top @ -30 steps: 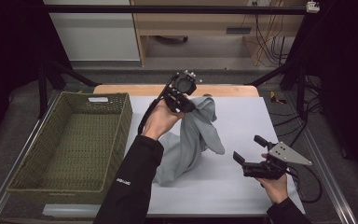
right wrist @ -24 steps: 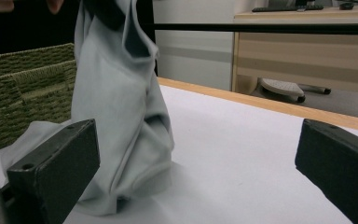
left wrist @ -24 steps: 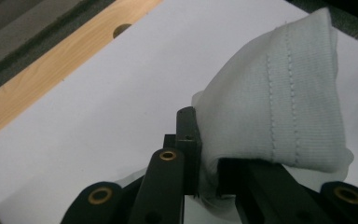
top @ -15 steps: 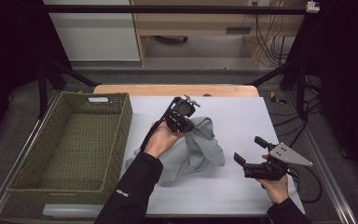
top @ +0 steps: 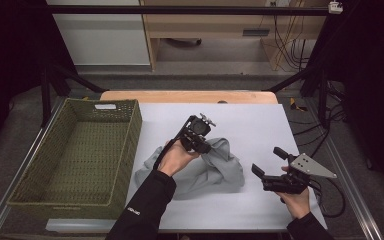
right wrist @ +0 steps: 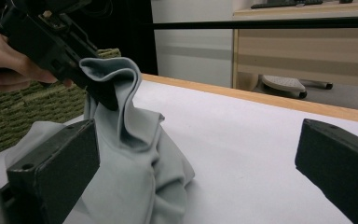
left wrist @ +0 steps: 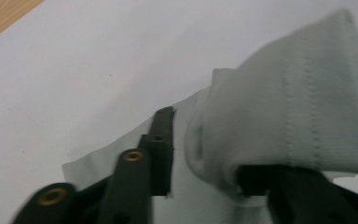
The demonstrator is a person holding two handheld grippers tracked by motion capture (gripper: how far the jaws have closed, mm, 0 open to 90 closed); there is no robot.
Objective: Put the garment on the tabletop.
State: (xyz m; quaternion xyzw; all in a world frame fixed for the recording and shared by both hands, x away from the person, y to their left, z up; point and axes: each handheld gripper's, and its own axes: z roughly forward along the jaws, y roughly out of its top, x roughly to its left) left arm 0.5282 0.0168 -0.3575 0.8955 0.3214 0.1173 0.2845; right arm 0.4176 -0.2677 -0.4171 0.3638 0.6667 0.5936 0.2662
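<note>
A grey cloth (top: pixel 200 172) lies heaped in the middle of the white table (top: pixel 250 125). My left gripper (top: pixel 205 145) hovers just over the heap's far top. In the left gripper view its jaws stand apart, and a thick fold of the cloth (left wrist: pixel 298 116) drapes over the right jaw, leaving a gap before the left jaw. From the right gripper view, that fold (right wrist: pixel 121 74) hangs off the left gripper (right wrist: pixel 88 79) above the pile. My right gripper (top: pixel 267 161) rests low at the table's right, wide open and holding nothing, aimed at the cloth (right wrist: pixel 135 172).
A green woven basket (top: pixel 135 130) with nothing in it stands along the table's left edge. A wooden strip (top: pixel 190 96) borders the far edge. Black frame legs (top: pixel 310 70) and cables stand beyond the table at the right.
My left gripper has come down and toward me with the cloth. The cloth, hanging tall before, has sunk into a low heap. The right gripper has hardly moved.
</note>
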